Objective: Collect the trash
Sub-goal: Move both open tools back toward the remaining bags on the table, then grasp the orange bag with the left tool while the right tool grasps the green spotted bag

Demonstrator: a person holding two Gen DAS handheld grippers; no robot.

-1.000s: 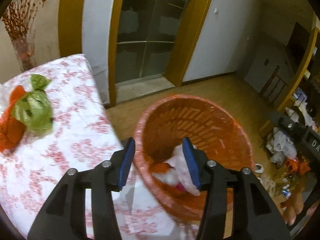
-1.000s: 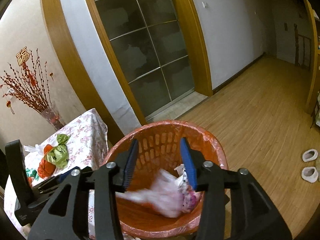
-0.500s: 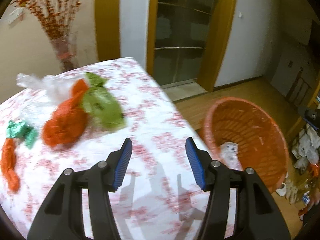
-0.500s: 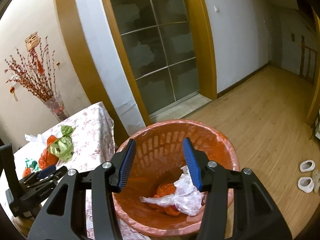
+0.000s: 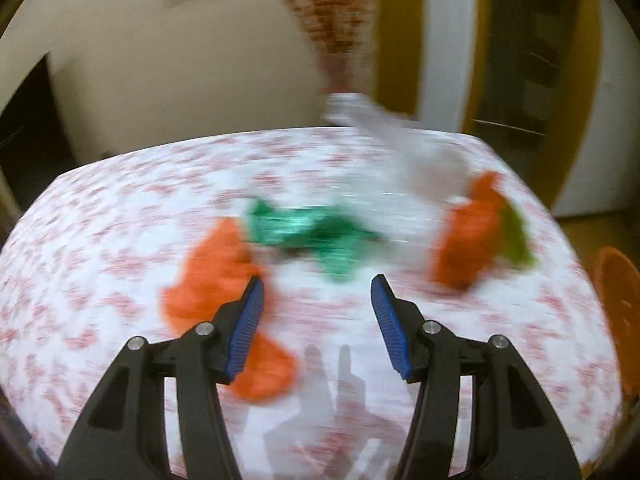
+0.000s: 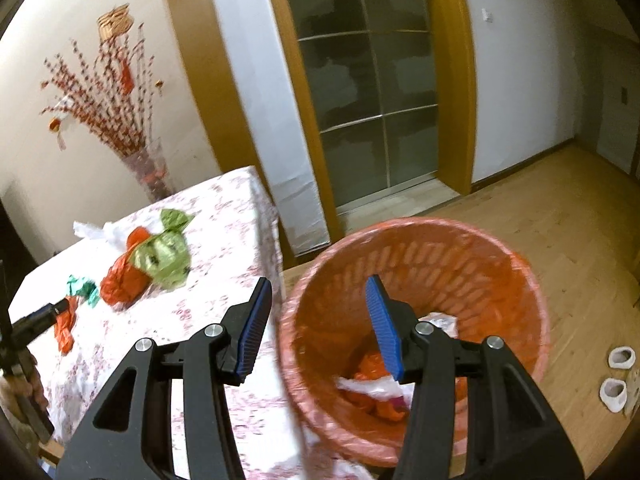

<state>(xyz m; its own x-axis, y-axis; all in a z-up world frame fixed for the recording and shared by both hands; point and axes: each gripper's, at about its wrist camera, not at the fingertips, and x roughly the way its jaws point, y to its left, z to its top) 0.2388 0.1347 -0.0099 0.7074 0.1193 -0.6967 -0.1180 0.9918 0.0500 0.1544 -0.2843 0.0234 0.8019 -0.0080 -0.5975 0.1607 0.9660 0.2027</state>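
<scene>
Trash on the table (image 5: 120, 240), listed left to right as we see it in the blurred left wrist view: an orange bag (image 5: 216, 276), nearest and farthest left, partly behind the left finger (image 5: 246, 330); a crumpled green wrapper (image 5: 316, 236) just right of it and farther back; a clear plastic bag (image 5: 400, 148) at the far edge; an orange bundle (image 5: 468, 240) touching a yellow-green bag (image 5: 514, 232) toward the right edge. All of it lies on a white cloth with a red floral print.

Left gripper (image 5: 316, 320): we hold it over the cloth, jaws parted, nothing between them.

Right wrist view, left to right: left gripper again at the table's near left corner, a hand below it; the same litter on the cloth; a vase of red branches (image 6: 148, 168) at the far side; an orange basket (image 6: 440, 256) on the wood floor, just right of the table, with orange and white bags at its bottom.

Right gripper (image 6: 316, 320): released and empty, poised over the basket's near left rim.
</scene>
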